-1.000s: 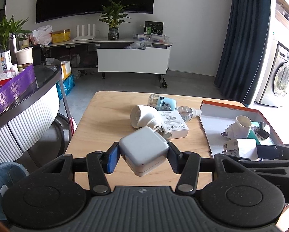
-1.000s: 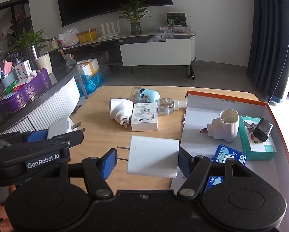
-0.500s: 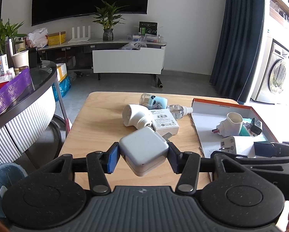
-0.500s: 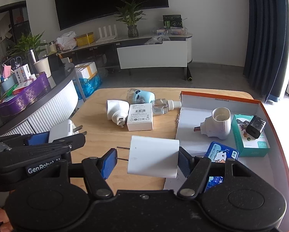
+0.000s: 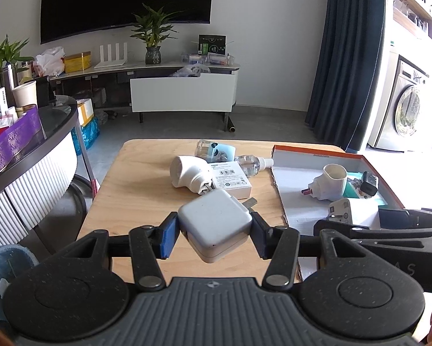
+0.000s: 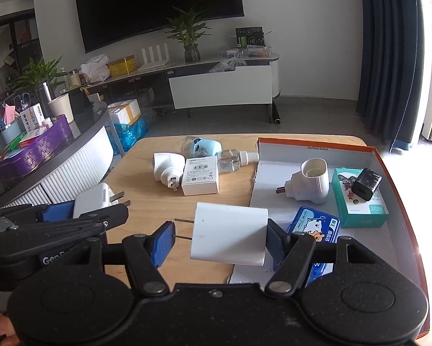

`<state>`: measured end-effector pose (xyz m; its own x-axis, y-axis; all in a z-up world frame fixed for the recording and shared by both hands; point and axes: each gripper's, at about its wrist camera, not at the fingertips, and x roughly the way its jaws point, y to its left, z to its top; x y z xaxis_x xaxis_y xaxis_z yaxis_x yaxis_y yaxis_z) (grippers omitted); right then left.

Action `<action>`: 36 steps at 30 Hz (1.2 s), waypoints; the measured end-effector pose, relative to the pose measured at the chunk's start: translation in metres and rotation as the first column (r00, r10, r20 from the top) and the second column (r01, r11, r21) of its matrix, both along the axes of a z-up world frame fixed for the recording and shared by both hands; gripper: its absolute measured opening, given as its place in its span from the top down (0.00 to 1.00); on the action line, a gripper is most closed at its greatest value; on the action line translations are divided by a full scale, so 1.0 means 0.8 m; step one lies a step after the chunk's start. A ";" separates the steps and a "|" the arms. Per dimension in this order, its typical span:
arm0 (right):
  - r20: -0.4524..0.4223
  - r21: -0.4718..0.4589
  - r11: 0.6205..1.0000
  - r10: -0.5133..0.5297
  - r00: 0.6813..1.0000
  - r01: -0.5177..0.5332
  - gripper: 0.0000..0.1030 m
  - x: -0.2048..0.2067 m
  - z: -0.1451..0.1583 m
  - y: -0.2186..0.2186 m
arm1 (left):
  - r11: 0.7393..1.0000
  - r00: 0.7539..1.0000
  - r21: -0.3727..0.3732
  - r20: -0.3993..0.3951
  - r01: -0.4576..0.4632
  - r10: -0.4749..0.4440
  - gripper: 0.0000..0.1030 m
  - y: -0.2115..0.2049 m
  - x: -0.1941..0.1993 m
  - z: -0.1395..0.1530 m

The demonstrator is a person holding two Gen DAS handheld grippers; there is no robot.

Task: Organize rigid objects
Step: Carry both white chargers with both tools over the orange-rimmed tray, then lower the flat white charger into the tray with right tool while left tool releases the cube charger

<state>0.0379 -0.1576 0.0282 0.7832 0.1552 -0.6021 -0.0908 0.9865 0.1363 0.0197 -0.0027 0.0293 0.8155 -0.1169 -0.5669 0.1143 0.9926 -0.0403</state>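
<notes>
My left gripper is shut on a grey-white square charger, held above the near part of the wooden table; its prongs point away to the right. My right gripper is shut on a white charger: the prong tips rest on the left pad and the right pad presses the body. It hangs over the near left edge of the orange-rimmed box. The left gripper shows at the left of the right wrist view, and the right gripper's white charger at the right of the left wrist view.
In the box lie a white plug-in vaporizer, a green carton with a black charger on it, and a blue packet. On the table sit a white adapter, a flat white box, a clear bottle and a blue device. A curved counter stands left.
The right gripper has drifted slightly to the right with its white charger, so the table things sit further left in view. Both grips are unchanged.
</notes>
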 end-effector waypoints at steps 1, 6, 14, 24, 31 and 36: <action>0.001 0.001 1.000 -0.002 1.000 0.002 0.23 -0.001 0.000 -0.001 | 1.000 1.000 0.000 0.001 0.002 -0.002 0.49 -0.001 -0.001 0.000; 0.011 0.004 1.000 -0.011 1.000 0.011 0.23 -0.007 0.004 -0.007 | 1.000 1.000 -0.002 0.003 0.011 -0.011 0.49 -0.007 -0.005 0.002; 0.019 0.008 0.999 -0.035 0.999 0.034 0.23 -0.017 0.007 -0.019 | 1.000 0.999 -0.003 0.004 0.031 -0.031 0.49 -0.017 -0.009 0.002; 0.023 0.013 0.998 -0.065 0.998 0.065 0.23 -0.023 0.009 -0.034 | 0.998 0.998 0.002 0.008 0.056 -0.056 0.49 -0.030 -0.013 0.002; 0.027 0.015 0.996 -0.085 0.996 0.085 0.23 -0.027 0.011 -0.045 | 0.997 0.997 0.003 0.009 0.076 -0.076 0.49 -0.040 -0.014 0.002; 0.026 0.016 0.995 -0.100 0.995 0.100 0.23 -0.030 0.010 -0.053 | 0.996 0.996 0.004 0.006 0.088 -0.088 0.49 -0.046 -0.015 0.001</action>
